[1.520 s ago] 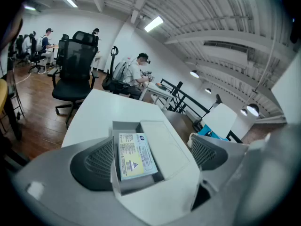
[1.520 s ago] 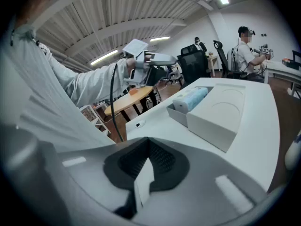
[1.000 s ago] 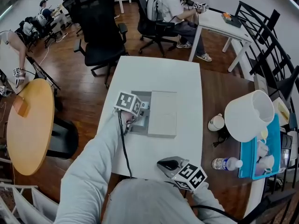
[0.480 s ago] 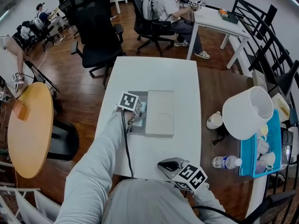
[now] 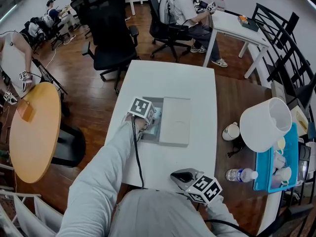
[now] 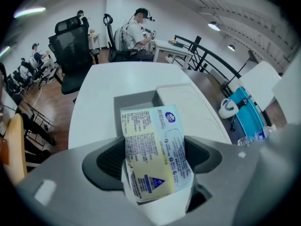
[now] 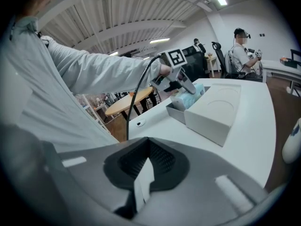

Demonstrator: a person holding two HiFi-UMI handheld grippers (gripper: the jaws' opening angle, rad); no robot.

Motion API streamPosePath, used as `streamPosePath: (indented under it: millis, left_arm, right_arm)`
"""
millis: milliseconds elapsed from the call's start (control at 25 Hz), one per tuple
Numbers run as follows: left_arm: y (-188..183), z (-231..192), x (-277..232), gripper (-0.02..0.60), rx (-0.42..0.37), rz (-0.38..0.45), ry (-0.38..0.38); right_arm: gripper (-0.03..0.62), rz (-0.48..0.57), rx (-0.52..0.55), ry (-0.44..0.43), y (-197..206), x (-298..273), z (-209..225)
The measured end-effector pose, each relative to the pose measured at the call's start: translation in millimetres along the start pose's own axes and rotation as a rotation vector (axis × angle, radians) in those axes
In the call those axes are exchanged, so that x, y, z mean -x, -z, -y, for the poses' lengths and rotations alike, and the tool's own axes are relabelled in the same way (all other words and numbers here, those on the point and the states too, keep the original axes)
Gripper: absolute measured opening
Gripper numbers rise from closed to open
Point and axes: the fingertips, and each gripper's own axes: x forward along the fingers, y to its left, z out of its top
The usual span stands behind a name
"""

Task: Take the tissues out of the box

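Observation:
On the white table (image 5: pixel 168 78) lies a tissue box, its white sleeve (image 5: pixel 175 120) slid partly off a grey inner tray (image 5: pixel 150 102). My left gripper (image 5: pixel 151 119) reaches into the tray's open end. Its jaws are closing, and both pads touch a plastic-wrapped tissue pack (image 6: pixel 153 145) with a blue and yellow label, tilted up out of the tray (image 6: pixel 134 100). In the right gripper view the pack (image 7: pixel 190 98) sits at the left gripper's tips above the tray (image 7: pixel 175 111), beside the sleeve (image 7: pixel 216 109). My right gripper (image 5: pixel 180 174) rests shut near the table's front edge, holding nothing I can name.
Right of the table are a large white lampshade (image 5: pixel 264 122), a mug (image 5: pixel 230 131), a water bottle (image 5: pixel 241 174) and a blue tray (image 5: pixel 269 167). A black office chair (image 5: pixel 111 33) stands beyond the table, and a round wooden table (image 5: pixel 32 132) is at the left.
The left gripper has stayed at the tray's open end, shifting only slightly over the tissue pack. The right gripper has not moved.

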Motion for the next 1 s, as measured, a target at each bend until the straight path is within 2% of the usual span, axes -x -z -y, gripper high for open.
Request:
streamPosePath:
  millis: [80, 200, 320, 440, 520, 640, 800, 880, 1000]
  left_arm:
    - [-5.1, 7.4, 23.1, 0.405, -0.088, 0.041, 0.013]
    - [-7.2, 27.4, 73.1, 0.405, -0.282, 0.098, 0.025]
    - [10.7, 63.8, 126.4, 0.405, -0.549, 0.130, 0.100]
    - [66.0, 98.8, 146.5, 0.407, -0.887, 0.031, 0.206]
    - [110.2, 106.8, 132.0, 0.407, -1.034, -0.091, 0.251]
    - [157.2, 101.4, 91.8, 0.407, -1.163, -0.235, 0.249]
    - [179.2, 100.1, 48.9, 0.408, -1.288, -0.290, 0.269]
    - [186.8, 102.5, 33.4, 0.408, -1.317, -0.309, 0.305]
    - [194.5, 106.0, 16.8, 0.411, -1.285, -0.312, 0.366]
  right_arm:
    - [0.002, 0.002, 0.002, -0.003, 0.2, -0.7, -1.8]
    - [0.003, 0.018, -0.010, 0.000, 1.1, 2.1, -1.1]
    - [0.003, 0.035, -0.030, 0.004, 3.4, 7.9, 2.4]
    - [0.003, 0.047, -0.057, 0.017, 6.1, 15.5, 7.5]
    - [0.003, 0.051, -0.073, 0.028, 7.0, 19.2, 10.5]
    - [0.002, 0.049, -0.076, 0.035, 5.9, 20.6, 9.7]
    - [0.003, 0.044, -0.073, 0.031, 2.7, 18.4, 4.2]
    - [0.003, 0.038, -0.074, 0.031, 2.9, 16.8, -0.1]
    - [0.002, 0.036, -0.078, 0.035, 4.2, 15.5, -6.5]
